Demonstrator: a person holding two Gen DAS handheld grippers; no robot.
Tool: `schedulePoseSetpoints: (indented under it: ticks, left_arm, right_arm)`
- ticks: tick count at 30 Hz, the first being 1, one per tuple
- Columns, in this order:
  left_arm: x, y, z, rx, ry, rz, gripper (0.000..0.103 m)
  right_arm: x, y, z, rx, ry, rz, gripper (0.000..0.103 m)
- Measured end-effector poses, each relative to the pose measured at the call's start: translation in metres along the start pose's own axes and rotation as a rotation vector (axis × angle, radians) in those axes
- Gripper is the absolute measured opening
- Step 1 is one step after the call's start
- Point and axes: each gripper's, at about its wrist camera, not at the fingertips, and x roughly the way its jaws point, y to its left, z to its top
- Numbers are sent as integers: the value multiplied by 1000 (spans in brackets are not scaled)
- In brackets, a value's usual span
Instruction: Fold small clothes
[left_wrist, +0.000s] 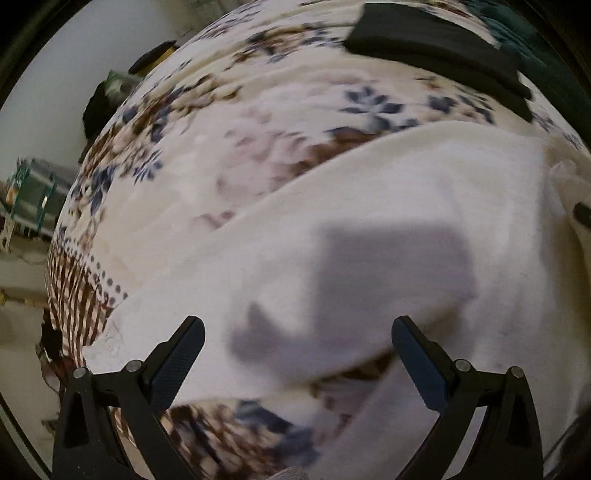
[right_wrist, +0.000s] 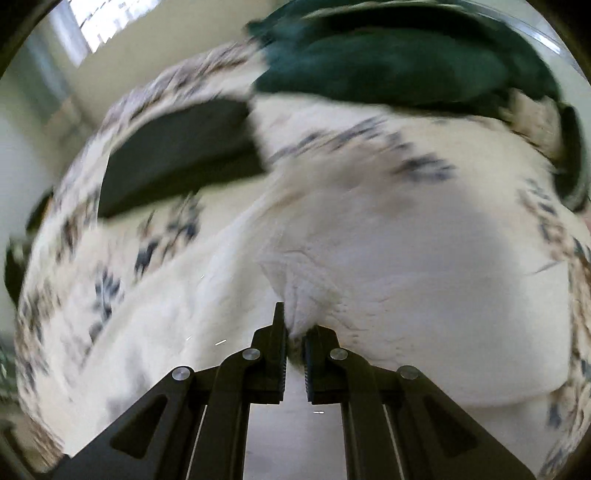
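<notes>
a: starting with the biggest thing — a floral bedspread spread under everything, reaching ahead of both grippers, serving as the folding surface

b: next, a dark green heap far ahead and to the right of the right gripper, probably laundry waiting its turn, though too blurred to name

a: then the white garment, the piece being folded, filling the space directly in front of the left gripper and running off to its right; draped rather than flat, with one edge raised off the bedspread just ahead of the fingers, likely lifted from the other side

b: seen from the right, same white cloth bunched into a ridge that runs straight into the fingertips; right gripper clamped on that pinch of fabric, jaws nearly together, presumably to carry the edge across for a fold

a: left gripper released, jaws spread wide with nothing between them, hovering just above the cloth; casting a shadow on it, so close but apparently not touching; possibly ready to pin or catch the far edge

b: smaller, a flat black folded piece ahead and to the left of the right gripper, well apart from the white one, looking like finished work set aside

a: smallest, boxes and clutter beyond the bed's edge, far left of the left gripper, too blurred to identify
</notes>
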Motion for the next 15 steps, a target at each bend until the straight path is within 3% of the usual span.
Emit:
schedulePoseSetpoints:
  ticks: [3, 6, 7, 9, 10, 15]
  left_arm:
    - [7, 16, 1, -23, 8, -7, 103]
    - [8, 34, -1, -58, 20, -28, 103]
    - [6, 41, -3, -71, 24, -34, 103]
    - [1, 64, -13, -123, 37, -53, 103]
    - [-2, 79, -21, -164, 51, -63, 103]
    - [9, 145, -63, -409, 194, -152, 103]
  right_arm:
    - [25, 29, -6, -55, 25, -32, 8]
    - [39, 25, -10, -54, 130, -8, 13]
    - [35, 17, -9, -37, 158, 25, 18]
    - [26, 4, -12, 9, 194, 94, 61]
    - [18, -5, -13, 33, 192, 93, 69]
    - [-25, -47, -23, 77, 167, -19, 83]
